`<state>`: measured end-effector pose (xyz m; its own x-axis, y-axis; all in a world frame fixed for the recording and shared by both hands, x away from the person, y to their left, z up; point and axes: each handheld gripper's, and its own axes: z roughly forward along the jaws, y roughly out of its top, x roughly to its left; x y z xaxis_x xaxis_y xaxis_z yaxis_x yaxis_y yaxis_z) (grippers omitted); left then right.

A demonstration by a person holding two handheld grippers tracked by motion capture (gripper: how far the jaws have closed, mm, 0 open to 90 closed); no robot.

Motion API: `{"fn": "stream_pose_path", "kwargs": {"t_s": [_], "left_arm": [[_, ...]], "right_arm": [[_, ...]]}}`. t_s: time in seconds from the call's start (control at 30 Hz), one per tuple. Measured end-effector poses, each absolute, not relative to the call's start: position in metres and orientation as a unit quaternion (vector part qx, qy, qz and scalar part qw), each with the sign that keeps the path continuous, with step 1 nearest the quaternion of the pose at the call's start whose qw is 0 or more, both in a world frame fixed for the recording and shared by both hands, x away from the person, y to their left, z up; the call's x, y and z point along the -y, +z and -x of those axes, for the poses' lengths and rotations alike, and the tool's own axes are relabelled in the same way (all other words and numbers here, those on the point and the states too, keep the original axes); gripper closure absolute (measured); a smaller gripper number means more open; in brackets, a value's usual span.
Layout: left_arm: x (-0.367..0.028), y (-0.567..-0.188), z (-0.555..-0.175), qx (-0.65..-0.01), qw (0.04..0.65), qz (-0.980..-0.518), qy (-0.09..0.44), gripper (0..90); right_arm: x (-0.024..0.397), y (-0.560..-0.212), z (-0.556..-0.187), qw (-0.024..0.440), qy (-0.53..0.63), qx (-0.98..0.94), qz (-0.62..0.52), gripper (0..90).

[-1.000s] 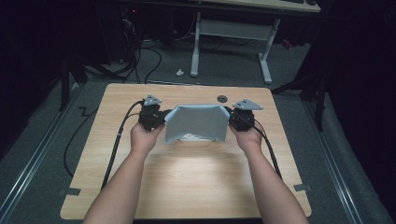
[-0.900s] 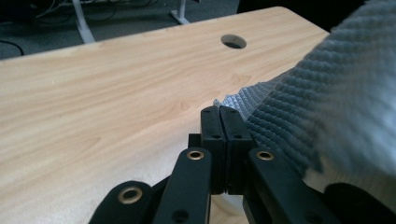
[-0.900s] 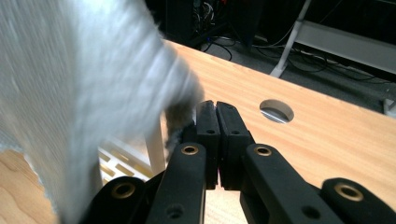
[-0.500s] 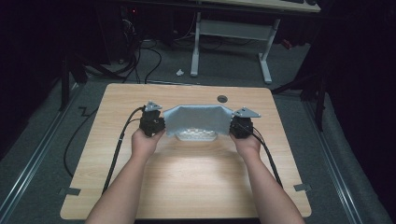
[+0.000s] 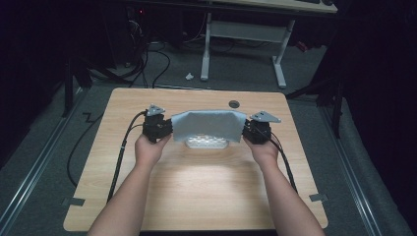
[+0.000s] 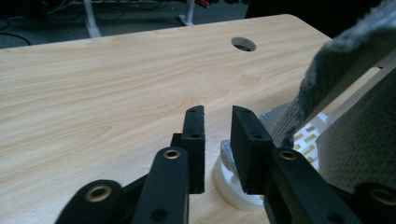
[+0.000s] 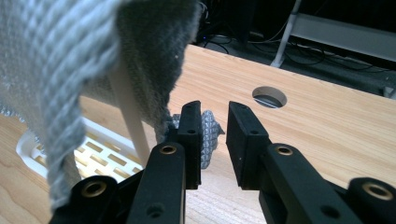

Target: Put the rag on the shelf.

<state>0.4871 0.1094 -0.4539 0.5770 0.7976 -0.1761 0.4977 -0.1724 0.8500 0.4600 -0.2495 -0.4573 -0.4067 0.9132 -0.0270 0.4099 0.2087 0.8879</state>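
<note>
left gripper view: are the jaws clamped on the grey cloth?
No. The left gripper has an open gap with bare table showing through it, and the grey cloth hangs off to one side over a white rack.

High view: room dim, the floor [image 5: 59, 147] and the far edges nearly black. One pool of light on my bench [image 5: 206, 187], brightest just in front of my hands; soft shadow under the cloth [image 5: 209, 125]. Picture soft and grainy. My left gripper view: bench evenly lit and sharp, my jaws and the near cloth blurred. My right gripper view: cloth out of focus, background dark.
</note>
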Motion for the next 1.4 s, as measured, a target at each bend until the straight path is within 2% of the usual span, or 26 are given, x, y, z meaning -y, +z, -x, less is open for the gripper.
{"fn": "stream_pose_path", "kwargs": {"t_s": [0.37,0.63,0.87,1.17,1.4], "left_arm": [[-0.128,-0.449,-0.485,-0.446,0.483,-0.733,0.172,60.3],[-0.130,-0.449,-0.484,-0.449,0.487,-0.729,0.171,60.4],[-0.128,-0.449,-0.484,-0.444,0.486,-0.732,0.173,60.4],[-0.140,-0.450,-0.480,-0.450,0.481,-0.730,0.182,60.2],[-0.155,-0.447,-0.474,-0.454,0.476,-0.726,0.200,58.3]], "right_arm": [[0.260,-0.450,-0.458,0.305,0.428,-0.716,-0.459,73.2],[0.261,-0.446,-0.456,0.311,0.433,-0.713,-0.456,69.6],[0.264,-0.434,-0.458,0.320,0.441,-0.704,-0.456,70.3],[0.267,-0.437,-0.455,0.323,0.428,-0.711,-0.456,69.9],[0.270,-0.437,-0.449,0.328,0.422,-0.710,-0.458,64.5]]}}
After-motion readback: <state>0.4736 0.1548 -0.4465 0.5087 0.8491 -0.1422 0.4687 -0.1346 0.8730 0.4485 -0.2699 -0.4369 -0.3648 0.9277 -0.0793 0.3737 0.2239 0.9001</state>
